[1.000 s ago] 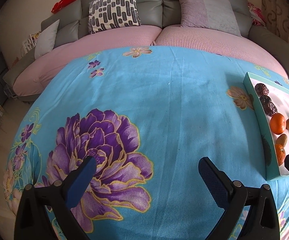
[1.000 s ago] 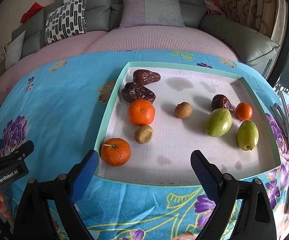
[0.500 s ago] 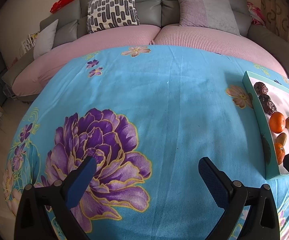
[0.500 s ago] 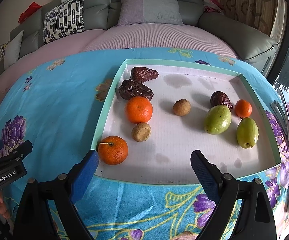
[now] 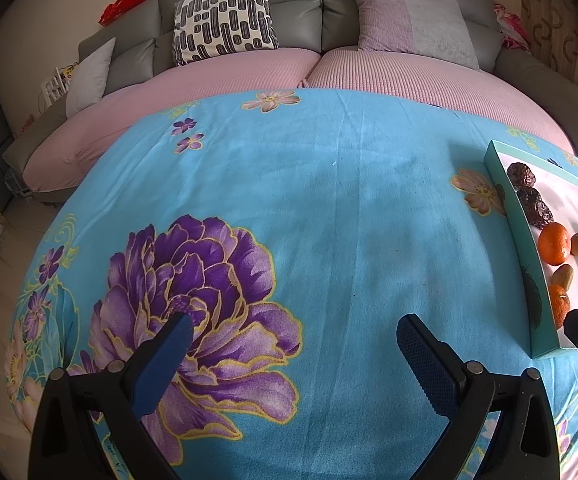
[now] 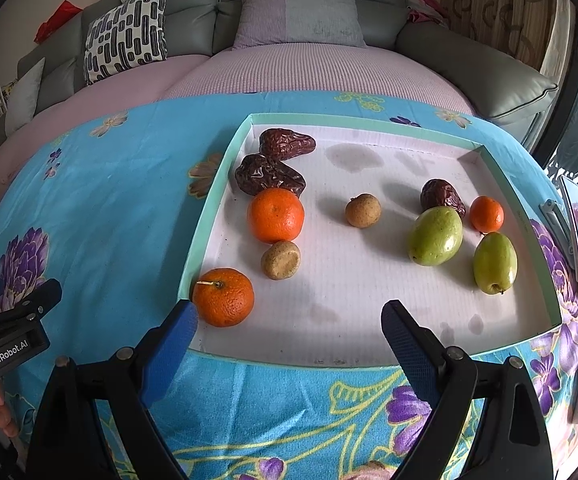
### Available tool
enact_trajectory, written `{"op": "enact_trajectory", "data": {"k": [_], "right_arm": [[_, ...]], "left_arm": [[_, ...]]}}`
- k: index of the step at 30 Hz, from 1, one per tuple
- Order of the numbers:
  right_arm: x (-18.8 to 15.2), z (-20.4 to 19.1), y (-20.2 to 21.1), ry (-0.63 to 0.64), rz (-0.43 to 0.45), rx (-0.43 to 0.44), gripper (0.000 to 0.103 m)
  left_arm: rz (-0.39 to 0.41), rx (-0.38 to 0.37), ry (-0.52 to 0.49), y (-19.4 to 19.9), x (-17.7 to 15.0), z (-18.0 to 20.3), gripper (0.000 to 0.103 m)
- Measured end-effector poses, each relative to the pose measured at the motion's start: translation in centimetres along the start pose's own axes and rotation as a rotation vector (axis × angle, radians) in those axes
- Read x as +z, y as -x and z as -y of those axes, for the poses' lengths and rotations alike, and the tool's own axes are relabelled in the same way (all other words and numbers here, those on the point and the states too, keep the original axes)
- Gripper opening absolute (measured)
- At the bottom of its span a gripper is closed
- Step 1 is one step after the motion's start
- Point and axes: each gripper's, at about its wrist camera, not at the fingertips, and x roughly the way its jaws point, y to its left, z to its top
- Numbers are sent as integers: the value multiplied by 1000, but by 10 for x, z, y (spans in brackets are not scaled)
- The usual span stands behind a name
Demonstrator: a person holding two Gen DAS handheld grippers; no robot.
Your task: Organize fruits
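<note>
Hovering over the near rim of the tray (image 6: 203, 240), the right gripper (image 6: 289, 320) has its jaws spread and empty. Oranges, dates, green fruits and small brown fruits lie loose inside the tray. Left of the tray, the left gripper (image 5: 295, 334) hangs spread above the blue floral cloth (image 5: 349, 220).

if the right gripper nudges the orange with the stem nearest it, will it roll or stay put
The stemmed orange looks round, so it would probably roll on the tray's flat white floor. It sits by the left wall, which would likely stop it that way. The pebbled peel should grip fairly well.
</note>
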Motion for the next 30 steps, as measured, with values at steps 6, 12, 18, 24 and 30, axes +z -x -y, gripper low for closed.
{"op": "enact_trajectory", "data": {"k": [6, 12, 18, 24, 30], "right_arm": [[0, 0, -1, 1, -3, -2, 94], [0, 0, -1, 1, -4, -3, 94], [0, -1, -2, 1, -8, -5, 94], [-1, -1, -3, 0, -14, -7, 94], [-1, -1, -4, 1, -20, -10, 94]], "left_arm": [[0, 0, 1, 0, 0, 0, 103], [-1, -1, 0, -1, -1, 0, 103], [-3, 1, 1, -1, -1, 0, 103], [-5, 1, 0, -1, -2, 0, 103], [-6, 1, 1, -1, -2, 1, 103]]}}
